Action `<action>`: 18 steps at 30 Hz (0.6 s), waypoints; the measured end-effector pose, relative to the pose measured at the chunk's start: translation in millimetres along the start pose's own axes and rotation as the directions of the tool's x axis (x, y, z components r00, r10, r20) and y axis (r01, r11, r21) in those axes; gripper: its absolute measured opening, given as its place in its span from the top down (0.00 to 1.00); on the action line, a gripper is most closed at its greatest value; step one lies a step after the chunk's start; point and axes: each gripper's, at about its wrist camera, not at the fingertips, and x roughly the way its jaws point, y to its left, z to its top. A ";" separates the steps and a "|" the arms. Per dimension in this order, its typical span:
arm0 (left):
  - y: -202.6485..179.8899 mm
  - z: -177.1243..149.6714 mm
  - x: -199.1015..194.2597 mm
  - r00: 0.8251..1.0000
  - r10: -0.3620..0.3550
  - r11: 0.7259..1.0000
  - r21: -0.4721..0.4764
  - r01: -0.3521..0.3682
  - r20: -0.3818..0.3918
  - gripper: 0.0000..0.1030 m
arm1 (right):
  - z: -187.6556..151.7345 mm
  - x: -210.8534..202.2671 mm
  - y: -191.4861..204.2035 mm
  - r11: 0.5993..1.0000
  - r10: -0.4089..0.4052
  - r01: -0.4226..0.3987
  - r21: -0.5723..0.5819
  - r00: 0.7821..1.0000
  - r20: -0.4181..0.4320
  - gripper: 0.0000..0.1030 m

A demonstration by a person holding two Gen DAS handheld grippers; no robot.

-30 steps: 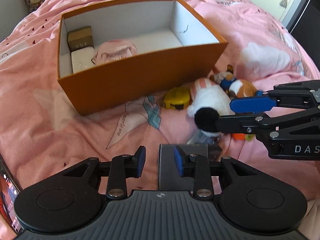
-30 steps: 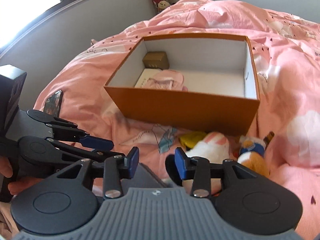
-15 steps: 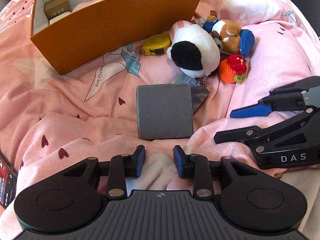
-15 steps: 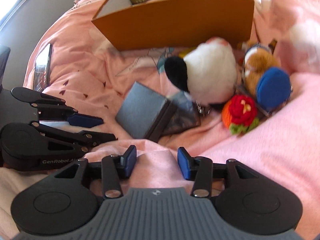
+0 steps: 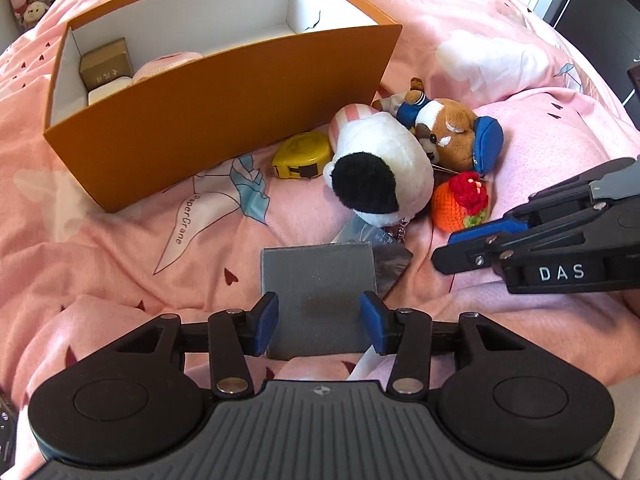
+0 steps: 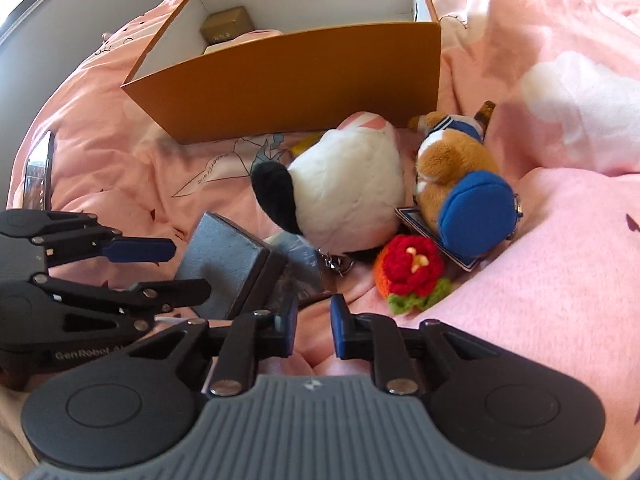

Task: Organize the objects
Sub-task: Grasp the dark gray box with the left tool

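i'm looking down at a pink duvet [image 5: 100, 264] with the orange box [image 5: 224, 112] open on it, white inside; a gold box [image 5: 106, 65] sits in its far left corner with a white box and something pink beside it.

just in front of the box, on the duvet, the loose things are bunched: a white plush with a black patch [image 5: 380, 168], a brown plush with a blue cap [image 5: 452, 128] touching it, a yellow tape measure [image 5: 302, 156] between the white plush and the box wall, and a crocheted orange piece with a red flower [image 5: 460, 204].

nearest me lies the flat grey case [image 5: 320, 280], with a shiny foil packet [image 5: 390, 264] poking out from under its right edge.

my left gripper [image 5: 319, 323] has just been opening; its jaws stand apart either side of the case's near end, and i see no pad pressing on it. my right gripper [image 6: 312, 328] has just been closing; its jaws stand narrowly apart over bare duvet, the left one close by the packet, nothing between them.
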 end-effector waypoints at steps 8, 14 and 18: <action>-4.2 -1.9 15.1 0.999 -0.001 1.000 0.008 0.002 -0.038 0.38 | 2.5 23.3 -3.0 0.997 0.070 -0.068 0.020 0.994 -0.078 0.81; -7.4 -2.1 24.2 0.998 0.027 0.999 0.031 -0.025 -0.054 0.26 | 6.9 31.5 -9.3 0.987 0.142 -0.135 0.081 0.986 -0.084 0.81; -7.0 -1.0 29.9 0.996 0.058 0.998 0.030 -0.056 -0.064 0.21 | 11.7 39.7 0.3 0.989 0.140 -0.135 0.059 0.985 -0.098 0.82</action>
